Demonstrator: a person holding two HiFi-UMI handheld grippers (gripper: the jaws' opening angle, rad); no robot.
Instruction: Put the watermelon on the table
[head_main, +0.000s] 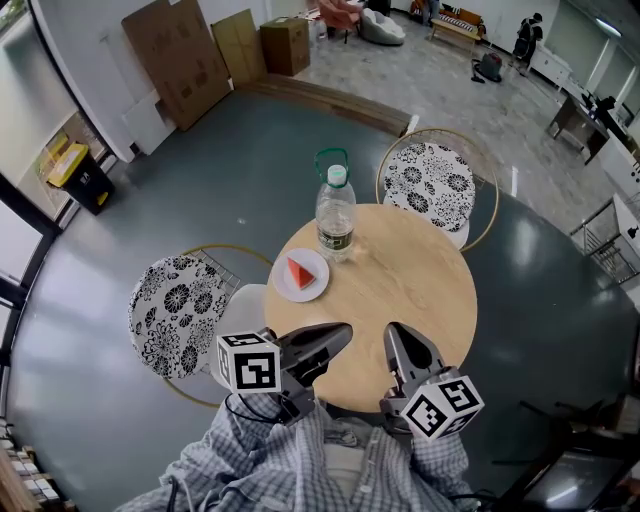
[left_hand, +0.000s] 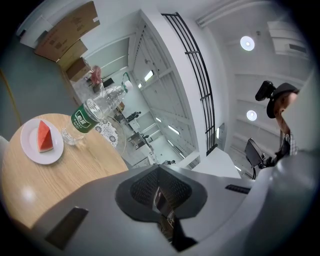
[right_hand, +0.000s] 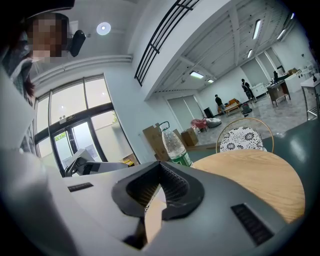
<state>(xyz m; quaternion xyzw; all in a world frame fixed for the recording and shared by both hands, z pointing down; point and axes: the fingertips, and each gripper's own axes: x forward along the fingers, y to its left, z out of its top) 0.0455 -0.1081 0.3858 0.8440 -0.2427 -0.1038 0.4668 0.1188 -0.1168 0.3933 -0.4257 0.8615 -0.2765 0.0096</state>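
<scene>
Red watermelon wedge (head_main: 300, 272) is lying on a white plate (head_main: 313, 291), frame centre: likely soft, slippery, best pinched gently near the rind. Left gripper (head_main: 338, 338) and right gripper (head_main: 396, 336) are hovering below, fingers clenched empty.

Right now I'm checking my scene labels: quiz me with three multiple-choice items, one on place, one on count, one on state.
1. The red watermelon wedge lies: A on the small white plate; B beneath it; C beside it.
2. Floral black-and-white chairs by the round wooden table: A one; B two; C three.
3. The left gripper and right gripper are: A open; B shut, empty; C shut on the wedge.
A: plate rim rings it. B: one left, one beyond. B: jaws meet on nothing.
</scene>
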